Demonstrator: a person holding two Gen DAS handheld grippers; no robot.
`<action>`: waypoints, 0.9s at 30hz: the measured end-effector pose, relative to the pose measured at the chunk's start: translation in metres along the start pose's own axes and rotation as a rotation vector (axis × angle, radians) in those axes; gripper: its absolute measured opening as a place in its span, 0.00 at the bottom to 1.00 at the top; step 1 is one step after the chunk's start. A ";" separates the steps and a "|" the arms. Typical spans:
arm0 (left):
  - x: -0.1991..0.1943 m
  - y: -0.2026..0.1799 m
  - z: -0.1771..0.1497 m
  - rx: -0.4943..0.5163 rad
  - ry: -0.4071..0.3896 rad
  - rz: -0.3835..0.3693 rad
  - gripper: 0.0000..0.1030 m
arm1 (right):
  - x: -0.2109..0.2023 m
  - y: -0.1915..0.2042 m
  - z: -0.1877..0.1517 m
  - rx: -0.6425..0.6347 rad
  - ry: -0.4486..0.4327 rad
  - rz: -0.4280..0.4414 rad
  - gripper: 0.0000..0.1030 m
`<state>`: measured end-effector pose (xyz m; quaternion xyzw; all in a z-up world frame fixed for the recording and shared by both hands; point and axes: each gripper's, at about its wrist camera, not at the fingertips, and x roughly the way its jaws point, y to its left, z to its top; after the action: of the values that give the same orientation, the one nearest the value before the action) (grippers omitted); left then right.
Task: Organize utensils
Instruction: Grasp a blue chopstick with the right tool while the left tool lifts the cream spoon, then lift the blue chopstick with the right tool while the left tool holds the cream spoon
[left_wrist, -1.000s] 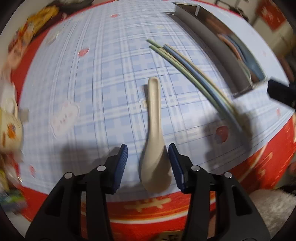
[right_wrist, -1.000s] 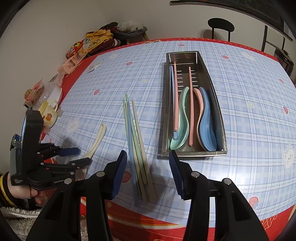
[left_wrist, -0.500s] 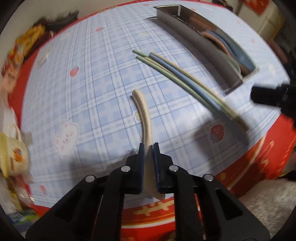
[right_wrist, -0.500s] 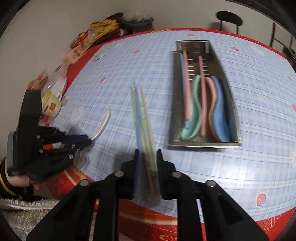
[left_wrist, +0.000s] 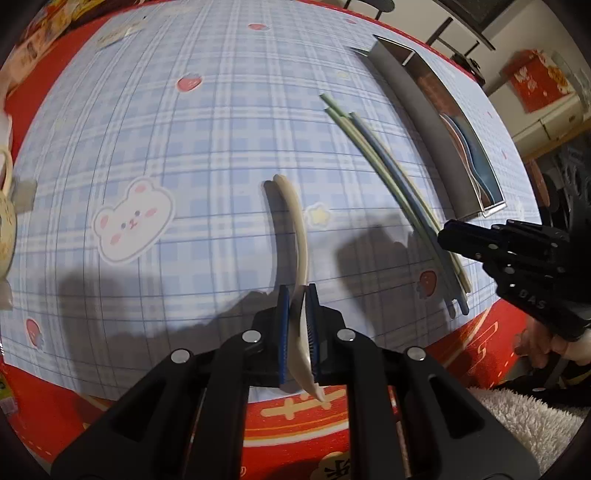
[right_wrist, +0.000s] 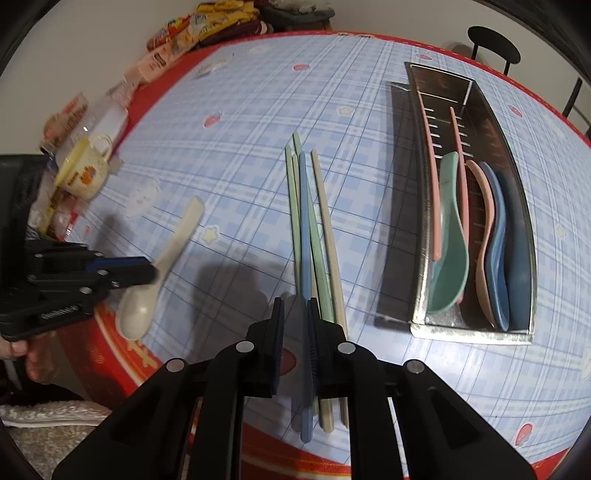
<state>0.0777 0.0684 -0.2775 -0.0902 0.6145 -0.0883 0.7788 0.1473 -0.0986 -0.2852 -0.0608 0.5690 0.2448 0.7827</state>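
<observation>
left gripper (left_wrist: 298, 317) clamped on cream ceramic soup spoon (left_wrist: 300, 258), lifting it off the bench (left_wrist: 207, 147) | right gripper (right_wrist: 295, 332) pinching pastel plastic chopsticks (right_wrist: 314, 236) left of steel utensil tray (right_wrist: 476, 334) | both bound for tray, I reckon

My left gripper (left_wrist: 297, 321) clamps the bowl end of a cream spoon (left_wrist: 297, 236), whose handle arcs away over the blue plaid tablecloth (left_wrist: 207, 147). To the right lie the chopsticks (left_wrist: 391, 177), a bundle of green, blue and cream sticks set diagonally. Beyond them stands the steel tray (left_wrist: 424, 122), with blue and pink utensils visible inside. My right gripper (left_wrist: 443, 236) enters from the right edge with its tip at the bundle's near end; whether it grips them cannot be told here.
</observation>
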 end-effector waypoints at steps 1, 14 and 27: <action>0.001 0.005 -0.001 -0.014 0.003 -0.011 0.12 | 0.003 0.002 0.001 -0.006 0.008 -0.011 0.12; 0.014 0.019 0.000 -0.010 0.009 -0.114 0.20 | 0.019 0.011 0.009 0.004 0.056 -0.089 0.07; 0.017 0.017 0.008 0.043 0.011 -0.154 0.19 | 0.006 0.016 0.003 0.079 0.008 -0.025 0.07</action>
<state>0.0894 0.0813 -0.2959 -0.1199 0.6079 -0.1614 0.7681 0.1440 -0.0815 -0.2865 -0.0377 0.5806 0.2121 0.7851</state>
